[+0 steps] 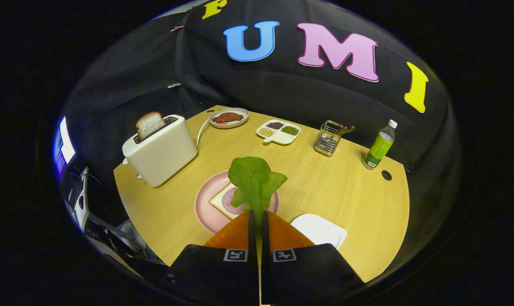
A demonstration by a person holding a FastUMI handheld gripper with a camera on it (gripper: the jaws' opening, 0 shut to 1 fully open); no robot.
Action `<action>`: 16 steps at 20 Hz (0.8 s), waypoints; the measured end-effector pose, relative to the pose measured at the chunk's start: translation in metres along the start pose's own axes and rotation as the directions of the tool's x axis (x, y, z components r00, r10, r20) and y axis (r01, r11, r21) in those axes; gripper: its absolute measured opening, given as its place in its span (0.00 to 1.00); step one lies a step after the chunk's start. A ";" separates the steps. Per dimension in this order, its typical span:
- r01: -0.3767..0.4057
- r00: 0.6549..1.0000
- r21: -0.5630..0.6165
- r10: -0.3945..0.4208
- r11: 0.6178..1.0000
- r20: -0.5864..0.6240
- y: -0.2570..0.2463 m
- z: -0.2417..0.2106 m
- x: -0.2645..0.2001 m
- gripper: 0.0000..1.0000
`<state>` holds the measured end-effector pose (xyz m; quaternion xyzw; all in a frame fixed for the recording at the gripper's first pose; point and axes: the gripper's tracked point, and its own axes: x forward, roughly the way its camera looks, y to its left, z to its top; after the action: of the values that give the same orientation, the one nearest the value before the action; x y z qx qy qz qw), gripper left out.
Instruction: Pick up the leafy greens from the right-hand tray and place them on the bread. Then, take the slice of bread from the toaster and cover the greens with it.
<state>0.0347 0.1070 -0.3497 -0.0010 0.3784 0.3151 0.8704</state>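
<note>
Gripper (pixel 257 214) pinched narrow on leafy greens (pixel 255 180) by the stem, hovering over bread (pixel 225 199) on pink plate (pixel 206 212); floppy leaf may land off-centre if released high.

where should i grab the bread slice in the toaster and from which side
Probably grip the bread slice by its top half standing clear of the toaster slot, coming from above, one finger on each flat face. The hand-held gripper is shut on the leafy greens for now.
</note>
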 end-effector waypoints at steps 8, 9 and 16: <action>-0.061 0.998 -0.005 0.061 0.998 -0.026 0.036 0.021 0.043 0.08; -0.067 0.997 0.005 0.067 0.998 -0.032 0.038 0.021 0.048 0.08; -0.027 0.996 0.061 0.032 0.998 -0.084 0.028 0.012 0.085 0.48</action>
<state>0.0710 0.1792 -0.3902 0.0171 0.4243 0.3162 0.8484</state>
